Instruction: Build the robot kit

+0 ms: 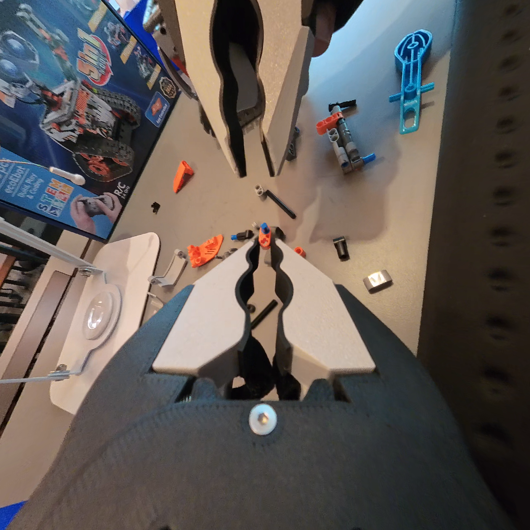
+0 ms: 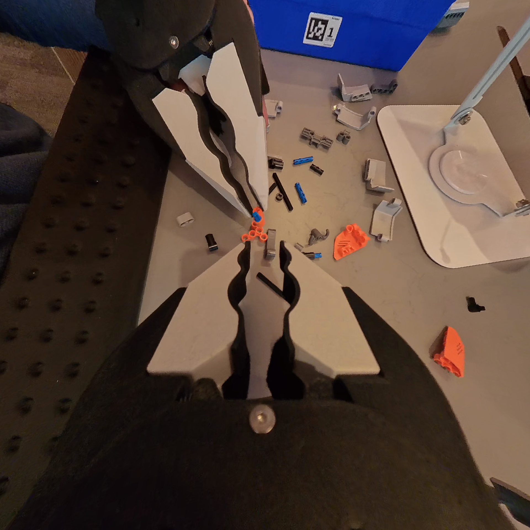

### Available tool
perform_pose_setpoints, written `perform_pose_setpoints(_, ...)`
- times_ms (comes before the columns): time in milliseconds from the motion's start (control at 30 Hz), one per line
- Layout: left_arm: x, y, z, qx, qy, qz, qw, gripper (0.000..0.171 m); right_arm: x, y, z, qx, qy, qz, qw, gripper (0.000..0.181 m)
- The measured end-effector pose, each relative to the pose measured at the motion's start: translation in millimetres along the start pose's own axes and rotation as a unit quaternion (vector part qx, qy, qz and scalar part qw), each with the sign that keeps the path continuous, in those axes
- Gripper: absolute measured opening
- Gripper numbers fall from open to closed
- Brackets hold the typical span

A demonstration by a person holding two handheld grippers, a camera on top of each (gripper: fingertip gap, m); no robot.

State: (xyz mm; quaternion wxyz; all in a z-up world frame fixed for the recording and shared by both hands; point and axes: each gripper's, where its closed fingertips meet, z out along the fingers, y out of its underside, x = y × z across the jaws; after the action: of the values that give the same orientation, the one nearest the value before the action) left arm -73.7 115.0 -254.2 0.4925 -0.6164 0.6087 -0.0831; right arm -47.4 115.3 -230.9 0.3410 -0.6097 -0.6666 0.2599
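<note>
A white tray (image 2: 401, 183) at the right of the right wrist view holds only a clear lens on a stand. Loose grey, black and blue pieces litter the desk (image 2: 358, 301) around it. The left tongs (image 1: 263, 243) are clamped on an orange beam (image 1: 263, 236) with a blue pin; the right tongs (image 2: 265, 245), slightly apart, straddle a grey piece (image 2: 271, 243) just below that beam.

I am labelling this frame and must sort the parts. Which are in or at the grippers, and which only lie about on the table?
At the grippers:
- left gripper pinching the orange beam with blue pin
- right gripper, open, close by it

Lying about:
- blue tool
- orange panel
- black axle
- toy box
- white base plate
</note>
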Motion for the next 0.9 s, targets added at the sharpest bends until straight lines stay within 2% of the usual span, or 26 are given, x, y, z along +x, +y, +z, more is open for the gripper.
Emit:
perform_pose_setpoints(200,-10.5,-10.8,-1.5,0.009,-0.045,0.027,0.999,0.005,4.1,-3.0,0.2,0.016,0.009,0.006,1.0,0.019)
perform_pose_setpoints(533,-16.8,-14.0,-1.8,0.01,-0.07,0.037,0.997,0.006,10.3,-4.0,0.4,0.026,0.025,0.001,0.999,0.021)
perform_pose_setpoints(733,-14.2,-8.8,-0.5,0.002,-0.049,0.006,0.999,0.005,6.6,0.2,12.4,-0.009,0.055,-0.072,0.996,0.018)
perform_pose_setpoints(900,-7.4,-6.5,2.4,-0.013,-0.037,0.019,0.999,0.006,0.5,-2.9,24.6,-0.015,0.061,-0.104,0.993,0.014)
